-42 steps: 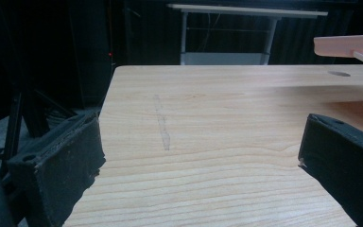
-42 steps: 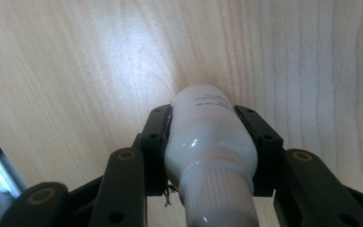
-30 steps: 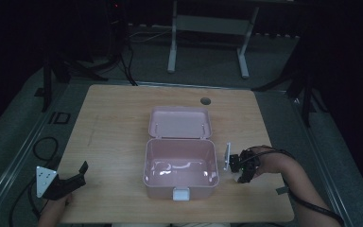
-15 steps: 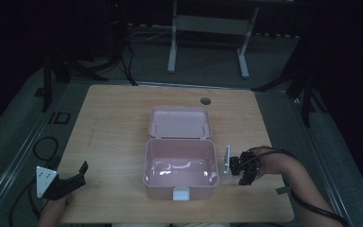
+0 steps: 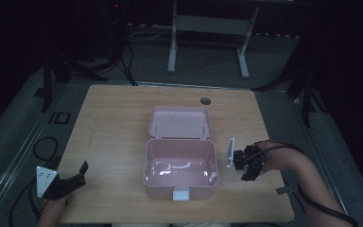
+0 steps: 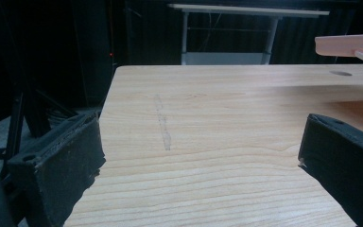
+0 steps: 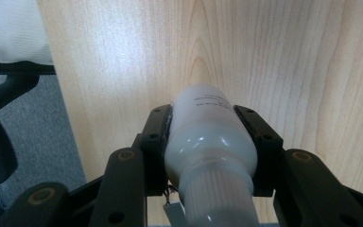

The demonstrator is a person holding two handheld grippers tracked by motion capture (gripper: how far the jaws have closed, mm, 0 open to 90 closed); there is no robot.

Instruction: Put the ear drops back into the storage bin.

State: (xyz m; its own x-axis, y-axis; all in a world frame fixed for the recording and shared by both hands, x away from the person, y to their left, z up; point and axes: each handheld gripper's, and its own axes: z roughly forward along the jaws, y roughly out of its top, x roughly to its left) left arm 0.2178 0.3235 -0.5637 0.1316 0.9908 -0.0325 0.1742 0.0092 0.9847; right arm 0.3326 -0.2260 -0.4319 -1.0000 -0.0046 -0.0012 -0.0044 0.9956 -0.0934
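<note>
Right claw (image 7: 211,142) clamps a white bottle (image 7: 208,137) by its shoulder near the surface's (image 5: 113,123) right edge; smooth, light, likely slippery plastic. Left claw (image 6: 203,165) gapes empty; pink box (image 5: 179,163) open beyond

Table (image 5: 113,123) is pale wood-grain, smooth and fairly matt. The pink storage box (image 5: 180,163) looks like glossy plastic. The white bottle (image 7: 207,137) is smooth, slightly shiny plastic with a ribbed cap, and the jaw pads gripping it are matt black.
</note>
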